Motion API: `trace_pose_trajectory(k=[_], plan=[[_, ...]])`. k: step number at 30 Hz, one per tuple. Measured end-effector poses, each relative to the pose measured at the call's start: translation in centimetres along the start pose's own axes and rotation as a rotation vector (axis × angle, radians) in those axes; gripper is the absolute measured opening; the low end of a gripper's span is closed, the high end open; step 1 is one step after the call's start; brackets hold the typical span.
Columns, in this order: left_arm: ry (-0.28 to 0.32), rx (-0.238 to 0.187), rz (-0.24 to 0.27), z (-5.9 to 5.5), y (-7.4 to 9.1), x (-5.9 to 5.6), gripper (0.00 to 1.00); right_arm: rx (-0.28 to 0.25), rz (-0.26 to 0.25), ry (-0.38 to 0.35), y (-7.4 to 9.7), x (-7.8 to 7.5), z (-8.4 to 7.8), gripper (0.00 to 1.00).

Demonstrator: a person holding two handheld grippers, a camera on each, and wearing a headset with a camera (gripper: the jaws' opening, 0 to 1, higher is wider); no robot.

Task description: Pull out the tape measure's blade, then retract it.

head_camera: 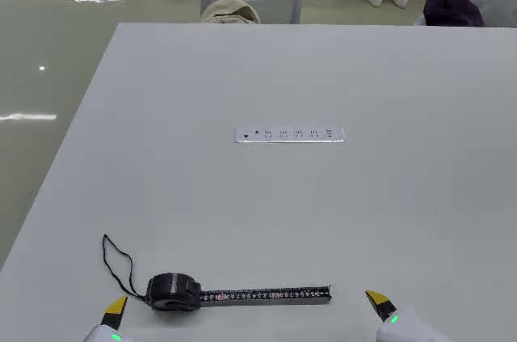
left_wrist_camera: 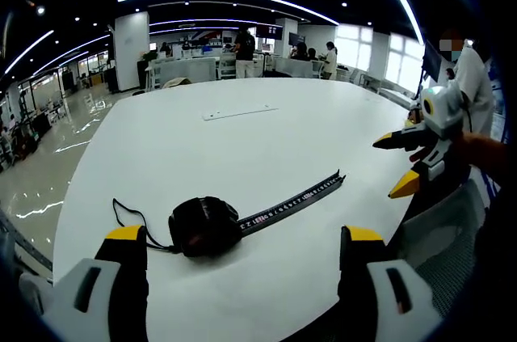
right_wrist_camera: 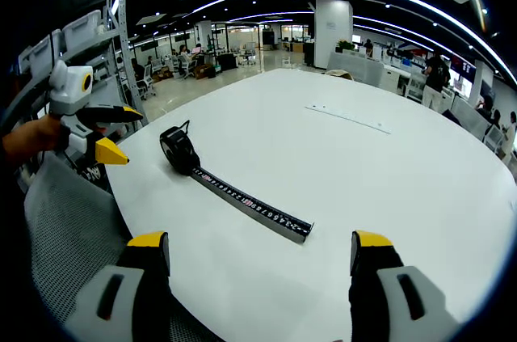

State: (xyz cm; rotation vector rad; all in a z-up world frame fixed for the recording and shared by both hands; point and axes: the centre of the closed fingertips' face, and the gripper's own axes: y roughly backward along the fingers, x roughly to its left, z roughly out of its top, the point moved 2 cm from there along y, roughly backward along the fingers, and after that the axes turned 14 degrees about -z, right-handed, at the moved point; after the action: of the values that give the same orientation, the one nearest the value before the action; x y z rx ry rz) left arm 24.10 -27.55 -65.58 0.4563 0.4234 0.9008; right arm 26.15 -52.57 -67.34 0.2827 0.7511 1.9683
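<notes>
Head view puts the tape measure point(head_camera: 173, 292) on the white table point(head_camera: 323, 75) close to the near edge, its blade point(head_camera: 266, 296) drawn out flat to the right and its black cord point(head_camera: 115, 257) looped off to the left. Nothing holds case or blade. The left gripper point(left_wrist_camera: 244, 235) and right gripper point(right_wrist_camera: 262, 238) both stand spread and empty, one on each side, clear of it. Retraction looks to be what remains. If the lock is released with the case unpinned, the blade could whip back and the light case skid toward the edge. The cord could also snag a left jaw. A power strip point(head_camera: 289, 135) lies well apart.
</notes>
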Motion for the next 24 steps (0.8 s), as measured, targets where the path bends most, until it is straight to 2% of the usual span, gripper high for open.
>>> trace_pose_trajectory(k=[6, 9, 20, 24], plan=[[0.013, -0.002, 0.023, -0.2, 0.2, 0.3, 0.98, -0.001, -0.001, -0.004, 0.1, 0.0, 0.0, 0.94], [0.014, 0.001, 0.036, -0.2, 0.3, 0.3, 0.94, -0.001, -0.002, -0.007, 0.0, 0.0, 0.0, 0.94], [0.054, 0.012, 0.091, -0.9, -0.4, 0.9, 0.91, 0.021, -0.002, 0.003, -0.4, -0.1, -0.5, 0.92], [0.046, 0.019, 0.078, -0.9, -1.0, 0.5, 0.89, 0.023, 0.003, 0.007, -0.7, -0.2, -0.5, 0.92]])
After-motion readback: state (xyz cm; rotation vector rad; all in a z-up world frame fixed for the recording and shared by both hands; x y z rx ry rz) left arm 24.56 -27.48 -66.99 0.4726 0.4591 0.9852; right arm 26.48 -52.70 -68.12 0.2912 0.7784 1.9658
